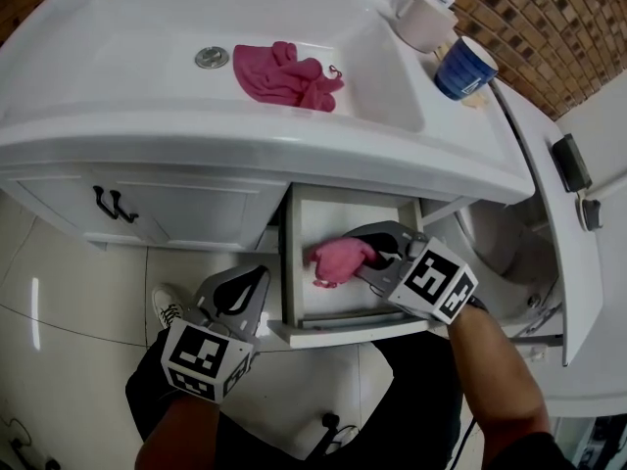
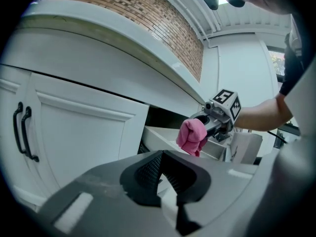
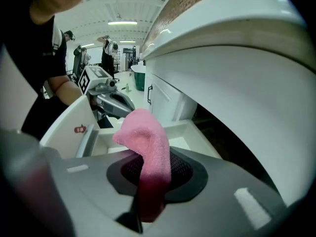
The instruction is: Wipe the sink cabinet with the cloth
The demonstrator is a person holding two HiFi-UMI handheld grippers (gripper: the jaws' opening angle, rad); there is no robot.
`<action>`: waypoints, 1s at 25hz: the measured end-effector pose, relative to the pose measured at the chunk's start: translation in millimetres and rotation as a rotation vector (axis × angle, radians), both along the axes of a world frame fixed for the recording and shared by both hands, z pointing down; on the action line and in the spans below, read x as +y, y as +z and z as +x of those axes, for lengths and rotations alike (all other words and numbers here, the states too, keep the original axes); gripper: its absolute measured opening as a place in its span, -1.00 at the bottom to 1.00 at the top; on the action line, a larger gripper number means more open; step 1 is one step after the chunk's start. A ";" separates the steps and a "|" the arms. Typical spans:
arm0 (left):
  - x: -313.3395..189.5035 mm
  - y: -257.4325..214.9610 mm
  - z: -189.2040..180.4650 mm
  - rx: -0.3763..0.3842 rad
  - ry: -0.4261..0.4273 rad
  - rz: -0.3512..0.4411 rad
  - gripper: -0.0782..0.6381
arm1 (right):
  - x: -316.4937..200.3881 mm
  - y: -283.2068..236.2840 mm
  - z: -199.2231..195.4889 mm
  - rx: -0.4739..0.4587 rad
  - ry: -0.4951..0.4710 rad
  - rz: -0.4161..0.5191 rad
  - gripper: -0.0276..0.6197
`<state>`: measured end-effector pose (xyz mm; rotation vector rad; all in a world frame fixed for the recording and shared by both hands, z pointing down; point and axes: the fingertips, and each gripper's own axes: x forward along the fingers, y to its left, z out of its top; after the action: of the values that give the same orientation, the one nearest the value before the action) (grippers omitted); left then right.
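My right gripper (image 1: 370,258) is shut on a bunched pink cloth (image 1: 340,259), held over the open white drawer (image 1: 338,331) of the sink cabinet (image 1: 186,213). The same cloth (image 3: 147,147) hangs between the jaws in the right gripper view, and the pink cloth (image 2: 192,136) also shows in the left gripper view. My left gripper (image 1: 243,287) hovers shut and empty just left of the drawer front, below the cabinet door. A second pink cloth (image 1: 289,74) lies crumpled in the sink basin (image 1: 127,37).
Black handles (image 1: 110,204) sit on the cabinet door. A white mug (image 1: 423,20) and a blue cup (image 1: 463,67) stand on the sink's right rim. A washing machine (image 1: 549,213) adjoins at the right. Tiled floor (image 1: 59,292) lies below. People stand far off in the right gripper view.
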<state>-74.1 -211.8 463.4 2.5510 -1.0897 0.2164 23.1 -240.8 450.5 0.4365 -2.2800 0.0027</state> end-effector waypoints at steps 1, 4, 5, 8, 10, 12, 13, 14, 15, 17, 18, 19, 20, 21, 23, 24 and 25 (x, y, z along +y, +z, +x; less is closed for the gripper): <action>-0.5 0.2 0.3 0.000 0.000 0.000 -0.76 | 0.3 1.0 6.6 0.021 0.001 0.004 -0.67; -1.6 0.9 2.5 -0.001 0.002 -0.001 -0.76 | 0.9 0.3 27.1 0.056 0.015 0.014 -0.67; -1.9 1.1 3.5 -0.001 0.002 -0.002 -0.76 | 0.5 -0.8 33.5 0.056 0.024 0.015 -0.67; -2.8 1.9 6.7 -0.004 0.004 -0.006 -0.76 | -1.7 -5.0 54.5 0.070 0.055 0.020 -0.67; -3.3 1.8 8.5 -0.006 0.003 -0.007 -0.76 | -3.0 -7.4 69.3 0.086 0.077 0.027 -0.67; -4.1 1.2 9.8 -0.006 -0.001 -0.006 -0.76 | -2.8 -8.0 83.9 0.105 0.095 0.030 -0.67; -4.7 1.0 10.5 -0.006 -0.004 -0.005 -0.76 | -2.1 -8.0 91.0 0.113 0.103 0.029 -0.67; -5.4 0.8 11.4 -0.005 -0.006 -0.003 -0.76 | -1.2 -7.9 98.1 0.120 0.112 0.028 -0.67; -5.9 0.7 12.3 -0.005 -0.008 -0.003 -0.76 | -0.3 -8.0 105.1 0.127 0.121 0.027 -0.67; -6.5 0.4 14.7 -0.004 -0.009 -0.001 -0.76 | 1.3 -8.3 118.8 0.140 0.139 0.026 -0.67; -6.4 0.2 16.0 -0.004 -0.009 0.000 -0.76 | 2.0 -8.4 125.4 0.146 0.147 0.025 -0.67; -6.3 0.1 17.3 -0.004 -0.009 0.001 -0.76 | 2.5 -8.6 131.6 0.151 0.156 0.023 -0.67; -5.9 0.2 18.4 -0.006 -0.007 0.002 -0.76 | 2.9 -8.7 137.2 0.154 0.165 0.021 -0.67; -5.6 0.7 19.1 -0.008 -0.006 0.002 -0.76 | 3.2 -8.8 141.8 0.155 0.173 0.017 -0.67; -5.2 2.0 19.0 -0.011 -0.008 0.002 -0.76 | 3.7 -9.3 147.2 0.151 0.187 0.012 -0.67; -5.2 2.7 18.3 -0.012 -0.010 0.001 -0.76 | 4.2 -10.7 146.5 0.146 0.187 0.013 -0.67; -5.2 3.2 17.3 -0.013 -0.013 0.001 -0.76 | 4.4 -14.0 142.3 0.136 0.181 0.020 -0.67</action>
<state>-56.8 -217.0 466.6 2.5461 -1.1105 0.2297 165.4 -236.4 436.5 0.6333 -2.1017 0.0410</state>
